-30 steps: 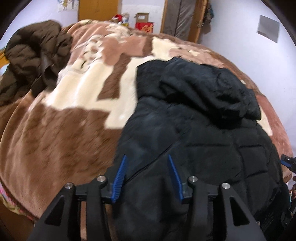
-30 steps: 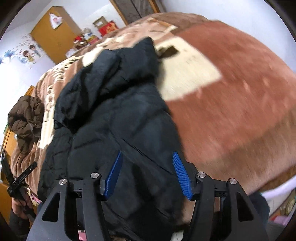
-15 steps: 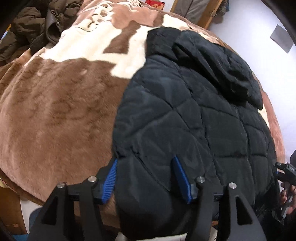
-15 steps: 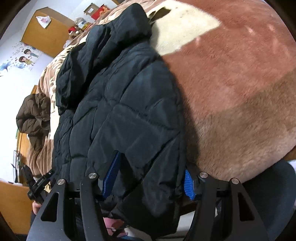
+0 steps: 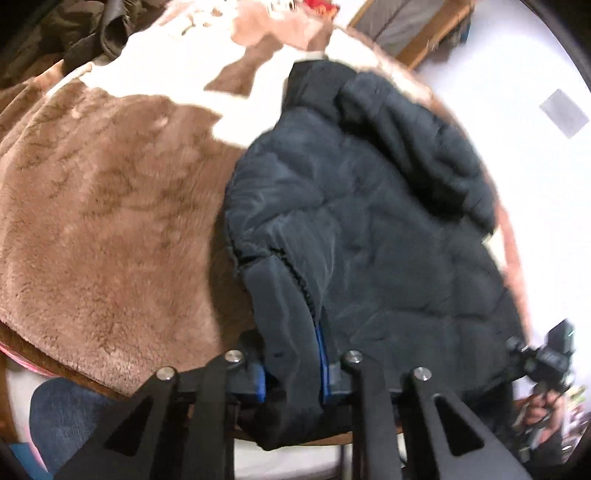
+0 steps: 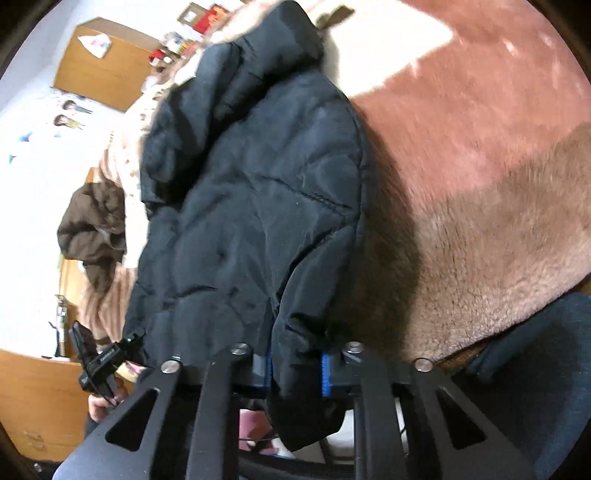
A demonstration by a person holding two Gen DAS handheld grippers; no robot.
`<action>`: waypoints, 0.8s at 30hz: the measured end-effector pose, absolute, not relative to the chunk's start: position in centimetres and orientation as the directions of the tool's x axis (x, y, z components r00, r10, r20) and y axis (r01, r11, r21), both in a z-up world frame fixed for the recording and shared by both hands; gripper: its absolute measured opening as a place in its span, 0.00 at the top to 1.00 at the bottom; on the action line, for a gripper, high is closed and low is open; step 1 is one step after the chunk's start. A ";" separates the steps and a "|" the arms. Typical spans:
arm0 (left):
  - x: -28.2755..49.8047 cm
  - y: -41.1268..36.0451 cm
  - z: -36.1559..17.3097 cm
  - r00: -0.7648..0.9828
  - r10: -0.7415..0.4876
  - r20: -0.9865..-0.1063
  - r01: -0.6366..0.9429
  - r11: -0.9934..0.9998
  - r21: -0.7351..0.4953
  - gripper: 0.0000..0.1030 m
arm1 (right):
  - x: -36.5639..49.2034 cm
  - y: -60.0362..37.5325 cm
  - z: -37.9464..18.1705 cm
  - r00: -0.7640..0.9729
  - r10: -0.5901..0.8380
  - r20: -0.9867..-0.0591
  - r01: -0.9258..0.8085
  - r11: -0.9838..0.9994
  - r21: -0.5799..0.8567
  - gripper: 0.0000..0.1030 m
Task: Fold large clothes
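A black quilted hooded jacket lies on a brown and cream plush blanket, its hood toward the far side and its hem at the near bed edge. My left gripper is shut on the jacket's left hem corner. In the right wrist view the same jacket shows, and my right gripper is shut on its right hem corner, which hangs over the bed edge. The right gripper also shows in the left wrist view, and the left one in the right wrist view.
A dark brown jacket is heaped at the far left of the bed, also in the left wrist view. The blanket spreads to the right. A wooden wardrobe and door stand beyond.
Both grippers dropped to the jacket's hem at the near bed edge and closed from open onto its two lower corners.
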State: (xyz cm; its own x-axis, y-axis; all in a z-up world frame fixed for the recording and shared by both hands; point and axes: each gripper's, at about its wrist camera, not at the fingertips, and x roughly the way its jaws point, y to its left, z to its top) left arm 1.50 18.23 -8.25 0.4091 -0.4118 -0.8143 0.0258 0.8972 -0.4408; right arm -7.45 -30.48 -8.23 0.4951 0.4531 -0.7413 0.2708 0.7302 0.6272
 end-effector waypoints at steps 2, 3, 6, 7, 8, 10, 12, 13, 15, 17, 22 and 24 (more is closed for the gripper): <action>1.3 18.6 -6.6 0.448 -0.439 -0.779 0.038 0.880 -0.474 0.82 | -7.5 -30.8 -6.7 0.534 0.462 -0.709 0.243 0.719 0.651 0.86; 1.2 18.6 -5.4 0.472 -0.449 -0.759 0.051 0.873 -0.485 0.83 | -7.5 -31.1 -5.5 0.561 0.462 -0.687 0.225 0.714 0.663 0.87; 1.3 18.9 -2.8 0.521 -0.471 -0.712 0.083 0.858 -0.507 0.84 | -7.4 -31.7 -3.2 0.610 0.454 -0.649 0.195 0.708 0.679 0.87; 1.2 19.1 -1.8 0.538 -0.479 -0.693 0.091 0.851 -0.518 0.84 | -7.5 -31.8 -2.7 0.621 0.452 -0.641 0.189 0.707 0.682 0.87; 1.2 19.3 -1.1 0.550 -0.486 -0.679 0.097 0.845 -0.526 0.84 | -7.6 -31.9 -2.1 0.631 0.450 -0.632 0.183 0.706 0.685 0.88; 0.8 19.6 0.2 0.568 -0.503 -0.652 0.110 0.831 -0.545 0.84 | -8.3 -32.2 -1.0 0.647 0.452 -0.613 0.168 0.701 0.693 0.88; 0.3 20.0 1.2 0.576 -0.514 -0.636 0.126 0.824 -0.552 0.84 | -9.4 -32.3 -0.1 0.658 0.456 -0.599 0.156 0.696 0.701 0.88; -0.3 20.1 1.7 0.577 -0.521 -0.629 0.136 0.821 -0.555 0.84 | -9.9 -32.4 0.1 0.660 0.458 -0.595 0.154 0.693 0.705 0.88; -0.9 20.6 2.3 0.575 -0.533 -0.621 0.145 0.813 -0.563 0.84 | -10.8 -32.4 0.6 0.662 0.464 -0.588 0.155 0.683 0.714 0.88; -1.8 20.8 2.6 0.572 -0.541 -0.616 0.140 0.805 -0.577 0.84 | -11.6 -32.2 0.9 0.667 0.478 -0.572 0.153 0.663 0.733 0.88; -1.1 21.0 3.0 0.586 -0.554 -0.592 0.110 0.778 -0.619 0.84 | -10.5 -33.2 1.4 0.688 0.501 -0.525 0.140 0.619 0.773 0.88; 0.1 20.8 3.7 0.603 -0.549 -0.579 0.111 0.777 -0.620 0.84 | -8.5 -34.0 2.0 0.707 0.501 -0.498 0.127 0.603 0.788 0.88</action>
State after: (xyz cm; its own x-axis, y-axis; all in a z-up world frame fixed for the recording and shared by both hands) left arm 0.06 20.82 3.69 0.6030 -0.5486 -0.5792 0.1110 0.7767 -0.6201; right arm -8.48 -34.02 1.98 0.7074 0.5014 -0.4981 0.1273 0.6028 0.7876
